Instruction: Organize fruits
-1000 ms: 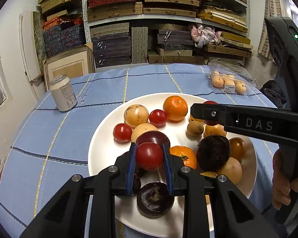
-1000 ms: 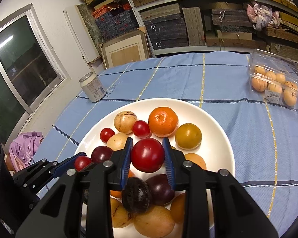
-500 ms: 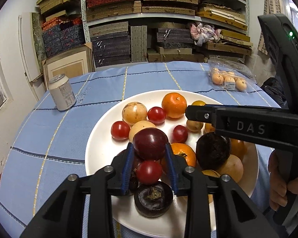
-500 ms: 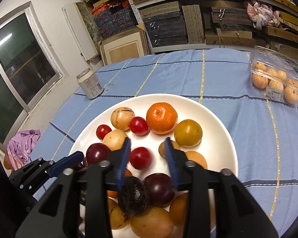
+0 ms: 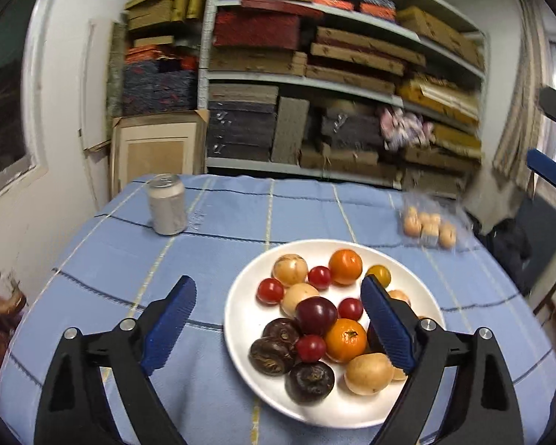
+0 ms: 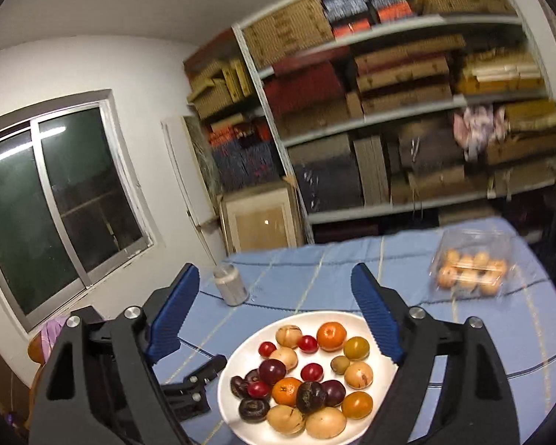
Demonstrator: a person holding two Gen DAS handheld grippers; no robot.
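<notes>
Fruits (image 5: 317, 315) heaped on the plate (image 5: 241, 333) (loosely) could roll off at 6 o'clock if nudged; left gripper (image 5: 278, 330) and right gripper (image 6: 276, 313) fingers have just spread wide, empty.

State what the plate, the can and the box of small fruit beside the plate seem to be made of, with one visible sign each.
Plate: likely glazed ceramic; white, smooth.
Can: looks like metal; silvery top rim.
Fruit box: thin clear plastic; fruit shows through.
</notes>
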